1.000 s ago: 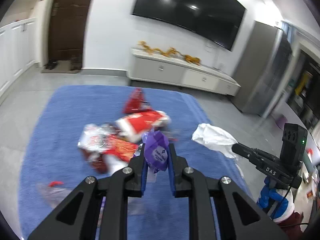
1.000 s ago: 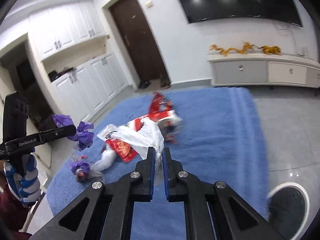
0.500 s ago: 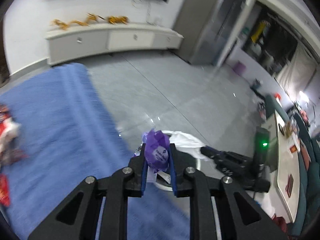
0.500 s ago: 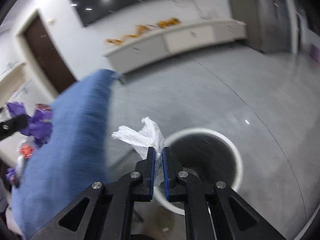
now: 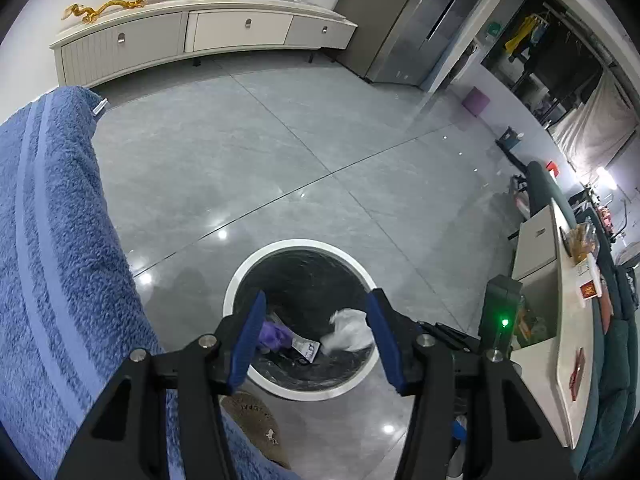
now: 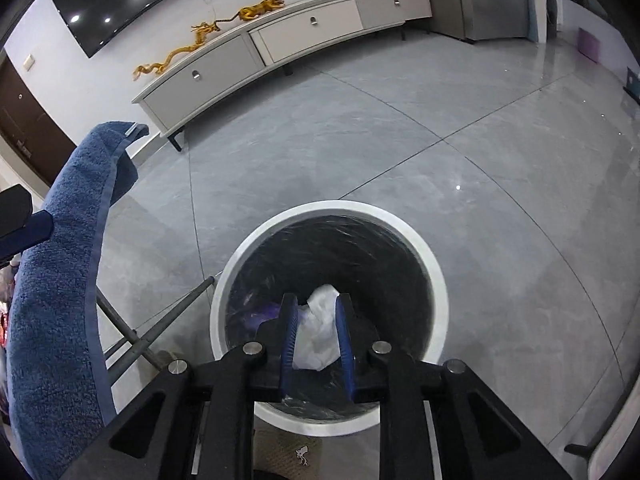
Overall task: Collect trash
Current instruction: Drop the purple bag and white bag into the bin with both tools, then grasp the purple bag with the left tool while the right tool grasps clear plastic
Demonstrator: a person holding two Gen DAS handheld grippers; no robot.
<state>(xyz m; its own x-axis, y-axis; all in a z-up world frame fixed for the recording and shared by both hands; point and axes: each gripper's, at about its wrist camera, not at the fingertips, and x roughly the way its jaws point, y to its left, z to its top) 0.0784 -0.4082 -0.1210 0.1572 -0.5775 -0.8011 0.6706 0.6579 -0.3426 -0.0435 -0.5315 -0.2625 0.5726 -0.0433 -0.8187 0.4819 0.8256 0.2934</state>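
Left wrist view: your left gripper has just been opening, jaws empty, purple wrapper down in the bin directly below. Right wrist view: your right gripper has just been opening, white bag loose between its fingers, over the bin's mouth.

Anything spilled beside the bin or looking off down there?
Nothing stands out. The purple wrapper and white plastic scrap show inside the bin; no litter shows on the floor around it. The blue towel hangs beside the bin, clear of the rim.
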